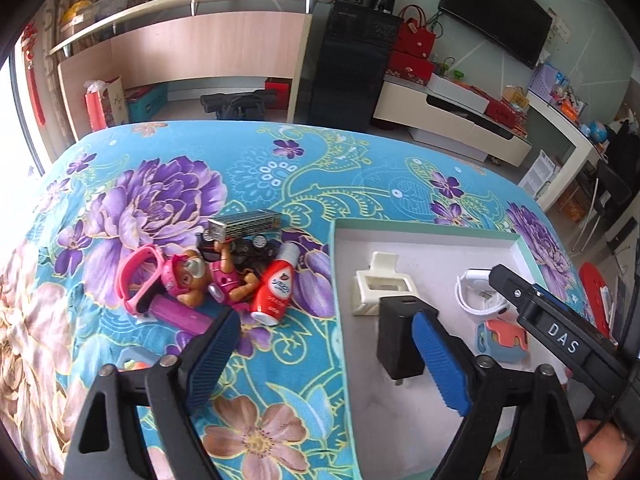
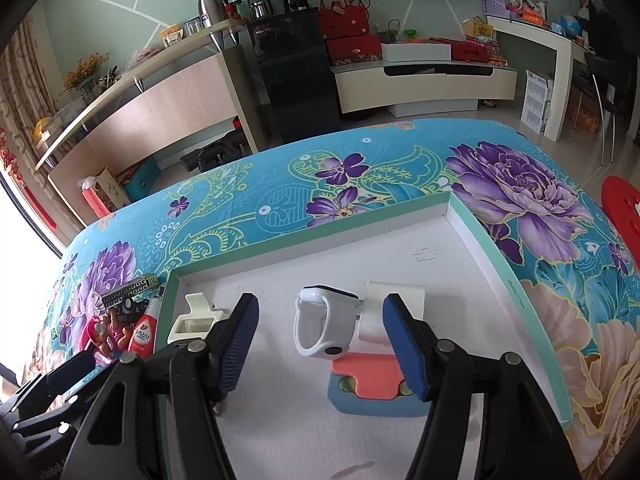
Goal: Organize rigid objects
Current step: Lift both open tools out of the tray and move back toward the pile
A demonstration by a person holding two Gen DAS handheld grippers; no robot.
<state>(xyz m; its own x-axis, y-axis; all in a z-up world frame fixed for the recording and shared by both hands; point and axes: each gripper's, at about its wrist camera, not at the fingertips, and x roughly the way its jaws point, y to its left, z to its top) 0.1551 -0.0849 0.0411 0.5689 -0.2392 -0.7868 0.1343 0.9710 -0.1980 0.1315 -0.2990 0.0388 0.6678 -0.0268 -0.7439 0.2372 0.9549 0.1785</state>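
Note:
A shallow white tray with a teal rim (image 1: pixel 424 226) (image 2: pixel 312 236) lies on the flowered cloth. My left gripper (image 1: pixel 328 360) stands open over the tray's left edge, with a black plug adapter (image 1: pixel 396 336) upright just inside its right finger. My right gripper (image 2: pixel 322 346) is open too. A white smartwatch (image 2: pixel 320 328) lies on the tray floor between its pads, untouched. Also in the tray are a cream clip (image 1: pixel 380 292) (image 2: pixel 196 320), a coral-and-blue block (image 2: pixel 372 384) (image 1: pixel 500 340) and a white box (image 2: pixel 394 308).
Left of the tray sits a pile: red bottle (image 1: pixel 276 292), pink toy dog (image 1: pixel 192 280), pink watch band (image 1: pixel 140 280), toy bus (image 1: pixel 244 224), black toy car (image 1: pixel 240 246). The right gripper's black body (image 1: pixel 560 328) reaches over the tray's right side. A red stool (image 2: pixel 624 204) stands beside the table.

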